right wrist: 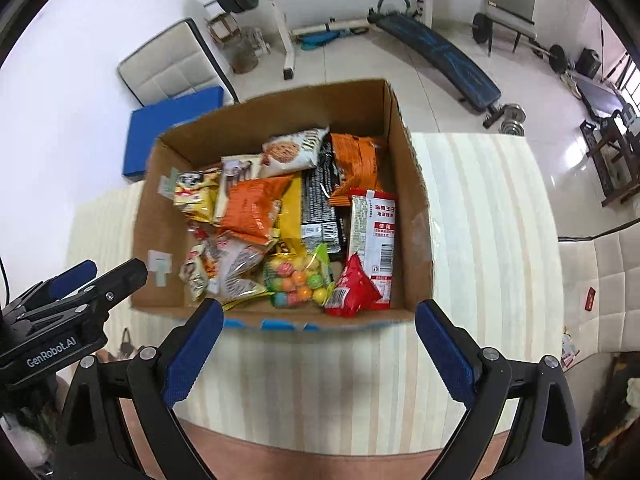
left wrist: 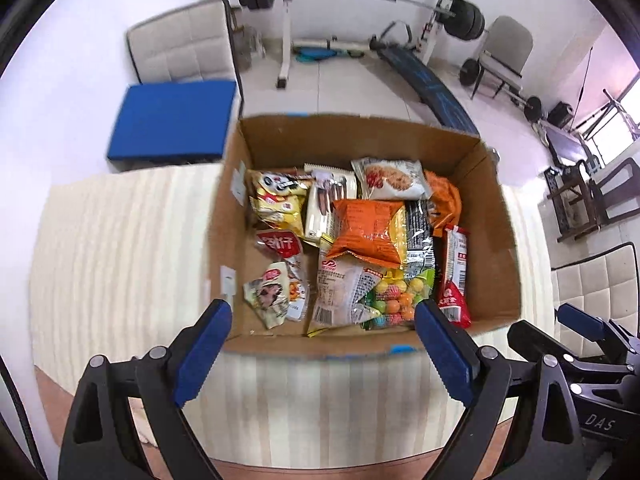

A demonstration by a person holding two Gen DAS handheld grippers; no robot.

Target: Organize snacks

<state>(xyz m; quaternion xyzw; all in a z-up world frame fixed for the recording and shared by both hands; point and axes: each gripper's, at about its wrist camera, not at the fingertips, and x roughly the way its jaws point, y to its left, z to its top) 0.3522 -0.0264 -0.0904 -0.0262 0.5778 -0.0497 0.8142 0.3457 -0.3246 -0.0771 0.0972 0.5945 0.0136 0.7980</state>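
An open cardboard box stands on a striped cream tablecloth. It holds several snack packets: an orange bag, a clear bag of coloured candy balls, a red packet, a cookie pack, a yellow packet. My left gripper hovers open over the box's near edge, nothing between its blue pads. My right gripper hangs open and empty over the same near edge, to the right of the left one.
Behind the table are a blue mat, a barbell rack, a sloped weight bench and a grey chair. A padded white seat stands to the right. The table's near edge lies under the grippers.
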